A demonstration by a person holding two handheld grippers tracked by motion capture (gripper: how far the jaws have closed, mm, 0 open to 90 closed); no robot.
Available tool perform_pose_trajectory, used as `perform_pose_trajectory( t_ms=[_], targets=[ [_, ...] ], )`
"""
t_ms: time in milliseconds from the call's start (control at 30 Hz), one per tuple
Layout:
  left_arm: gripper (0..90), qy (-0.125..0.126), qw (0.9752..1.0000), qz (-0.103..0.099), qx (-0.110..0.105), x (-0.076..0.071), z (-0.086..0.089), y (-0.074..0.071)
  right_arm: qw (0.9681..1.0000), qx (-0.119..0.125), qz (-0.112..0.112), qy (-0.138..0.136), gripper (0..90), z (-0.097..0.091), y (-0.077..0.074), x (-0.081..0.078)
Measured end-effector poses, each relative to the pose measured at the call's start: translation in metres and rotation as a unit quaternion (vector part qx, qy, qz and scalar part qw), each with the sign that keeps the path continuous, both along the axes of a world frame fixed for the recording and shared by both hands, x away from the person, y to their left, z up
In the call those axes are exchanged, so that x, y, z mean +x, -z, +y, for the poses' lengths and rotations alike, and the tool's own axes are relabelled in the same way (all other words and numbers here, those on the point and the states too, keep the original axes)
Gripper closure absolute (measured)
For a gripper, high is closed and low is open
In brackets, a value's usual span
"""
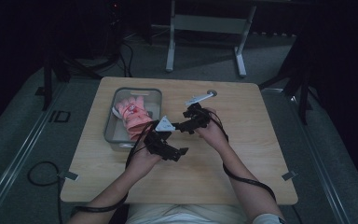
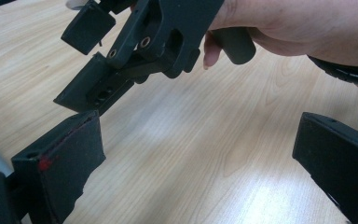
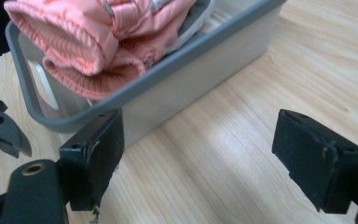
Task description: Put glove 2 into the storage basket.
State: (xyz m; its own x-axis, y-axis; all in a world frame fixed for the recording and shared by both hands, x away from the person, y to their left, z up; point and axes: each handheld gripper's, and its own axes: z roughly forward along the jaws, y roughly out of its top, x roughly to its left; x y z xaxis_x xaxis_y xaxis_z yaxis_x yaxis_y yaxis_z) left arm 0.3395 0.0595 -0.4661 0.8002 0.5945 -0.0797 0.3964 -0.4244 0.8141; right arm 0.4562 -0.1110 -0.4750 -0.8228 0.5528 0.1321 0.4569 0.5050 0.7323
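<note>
We hold both grippers over the middle of the table (image 1: 242,154), just off the near right corner of the grey bin (image 1: 154,93), and neither one carries anything. Our left gripper (image 1: 182,151) has its jaws spread wide, with bare wood between them in its own view. Our right gripper (image 1: 175,126) is spread just as wide and points toward the bin, whose near wall stands just beyond its jaws in the right gripper view. In the left gripper view the right gripper hangs close ahead of our left jaws, so the two tools are crowded together.

The pink garment (image 1: 133,116) lies bundled inside the bin, which sits toward the far left part of the table. Its ribbed cuffs bulge above the grey rim (image 3: 168,70), and a few small metal rings show on the fabric (image 3: 88,42).

The job in hand looks to us like getting hold of that garment. To do it well we judge that we should first part the grippers so the jaws do not knock each other. One gripper should then rise above the rim before it moves in, since a level approach would push the light bin across the wood. We would aim for the thick ribbed fold standing above the rim, take a deep bite of cloth, and keep clear of the rings. The other gripper could steady the bin's near wall if it starts to slide.
</note>
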Motion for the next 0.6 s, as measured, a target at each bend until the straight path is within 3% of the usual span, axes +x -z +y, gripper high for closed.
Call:
perform_pose_trajectory(
  t_ms=[233,600],
  targets=[
    [1.4,0.016,0.9999,0.003,0.001,-0.003,-0.009,0.009,1.0,-0.004,-0.001,0.003,16.4,-0.012,0.013,-0.006],
    [1.4,0.043,0.9988,-0.003,0.024,-0.012,-0.018,0.032,0.9999,-0.01,0.006,0.011,15.7,-0.031,0.035,-0.012]
  ],
)
